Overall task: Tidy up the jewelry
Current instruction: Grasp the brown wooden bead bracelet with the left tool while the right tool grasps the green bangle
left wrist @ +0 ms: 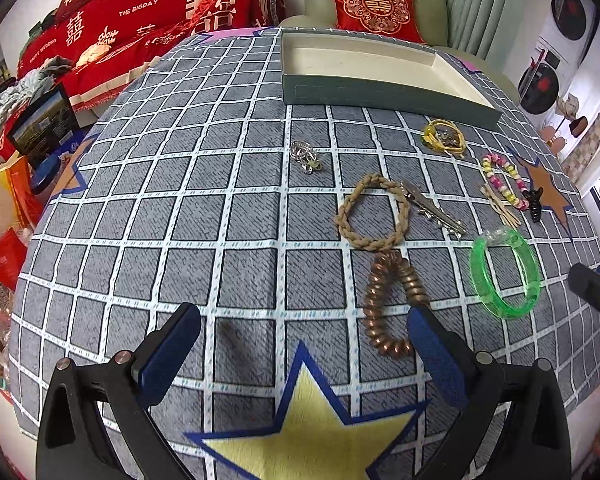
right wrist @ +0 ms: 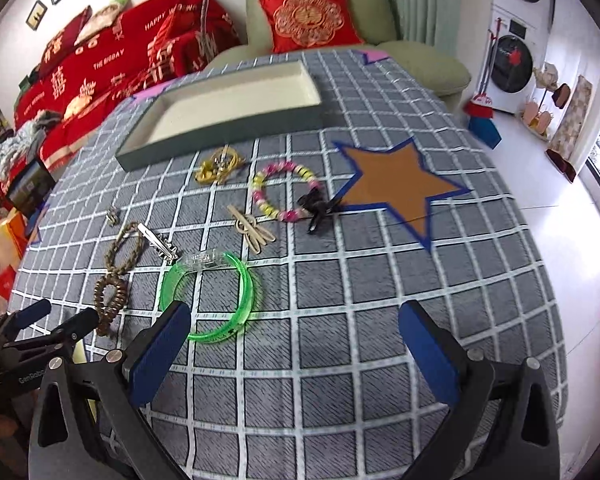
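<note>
both pairs of fingers are spread wide and empty above the checked tabletop point(right wrist: 340, 340). the left gripper point(left wrist: 304, 348) hangs with the coiled copper-brown hair tie point(left wrist: 388, 308) just ahead of its right finger point(left wrist: 436, 356); the right gripper point(right wrist: 296, 352) has the green plastic bangle point(right wrist: 212, 296) just beyond its left finger point(right wrist: 160, 352). judging by the empty box tray point(right wrist: 228, 120) at the far side, sorting has barely begun: nothing lies in it yet. the next move likely calls for closing on one near piece and carrying it forward over the rest. between fingers and tray lie a braided tan bracelet point(left wrist: 374, 216), a metal hair clip point(left wrist: 436, 210), a pink-and-yellow bead bracelet point(right wrist: 282, 190), a black claw clip point(right wrist: 316, 208) and a yellow cord tangle point(left wrist: 444, 138), close-packed, so a low pass could drag them.
</note>
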